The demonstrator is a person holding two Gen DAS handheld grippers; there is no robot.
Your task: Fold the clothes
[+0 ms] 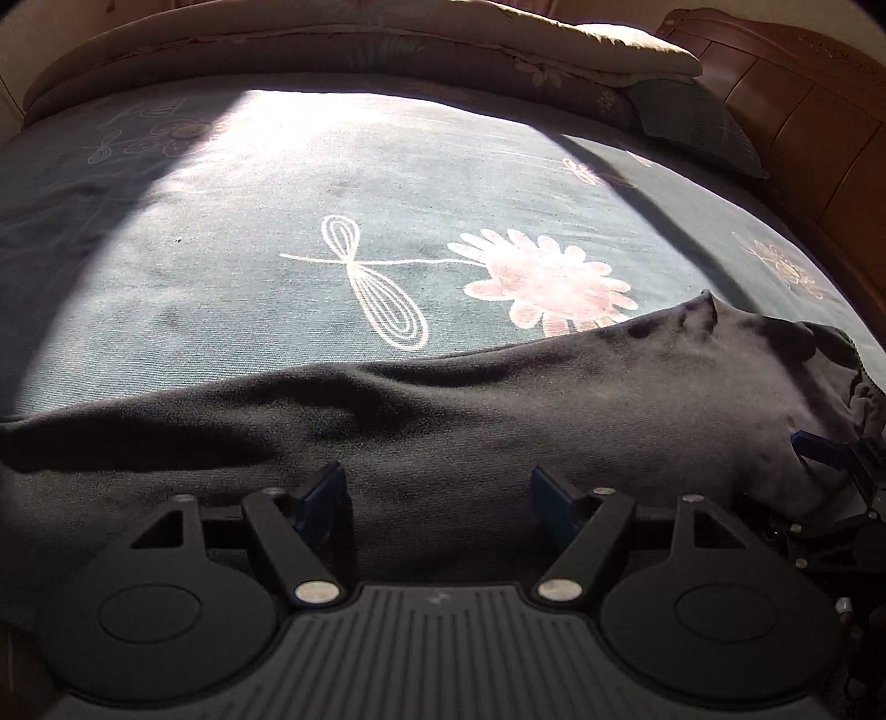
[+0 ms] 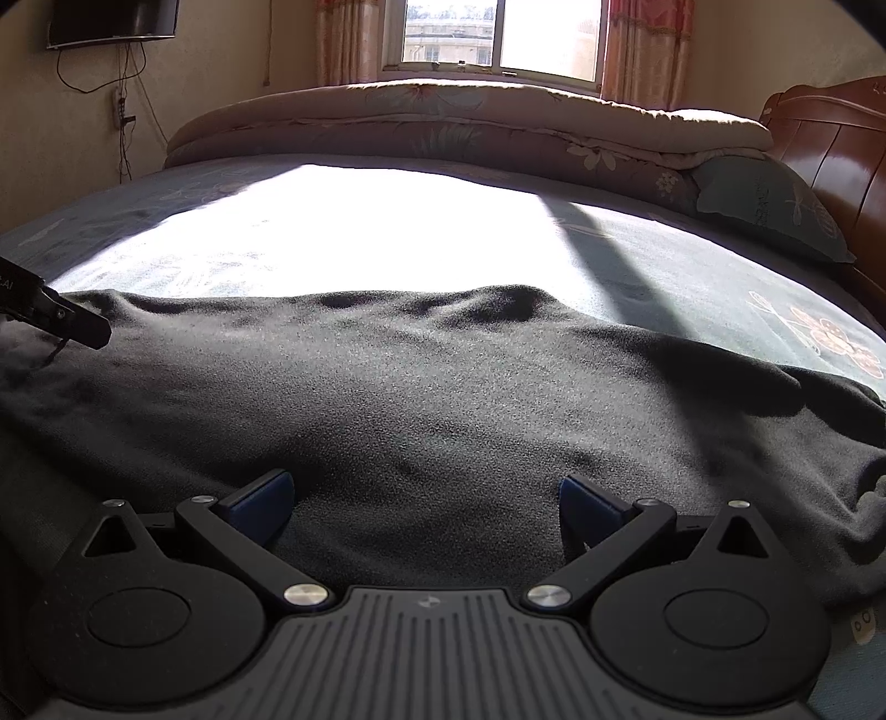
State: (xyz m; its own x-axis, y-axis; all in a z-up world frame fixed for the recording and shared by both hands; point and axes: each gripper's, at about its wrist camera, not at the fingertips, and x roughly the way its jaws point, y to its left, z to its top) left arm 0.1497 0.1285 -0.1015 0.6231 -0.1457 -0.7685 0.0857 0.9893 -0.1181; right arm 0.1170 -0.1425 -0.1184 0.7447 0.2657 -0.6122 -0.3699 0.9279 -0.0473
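Observation:
A dark grey garment [image 1: 443,410] lies spread on the bed, rumpled, with a bunched end at the right. It also fills the near half of the right wrist view [image 2: 443,399]. My left gripper [image 1: 437,493] is open just above the garment's near edge, nothing between its blue pads. My right gripper [image 2: 426,498] is open over the garment's near part, empty. The right gripper also shows at the right edge of the left wrist view [image 1: 830,459]. Part of the left gripper shows at the left edge of the right wrist view [image 2: 61,318].
The bed has a teal flowered sheet [image 1: 277,266] with a bright sun patch. A folded quilt [image 2: 443,122] and a pillow [image 2: 775,205] lie at the far side. A wooden headboard [image 2: 841,144] stands at right. A window [image 2: 498,33] is behind.

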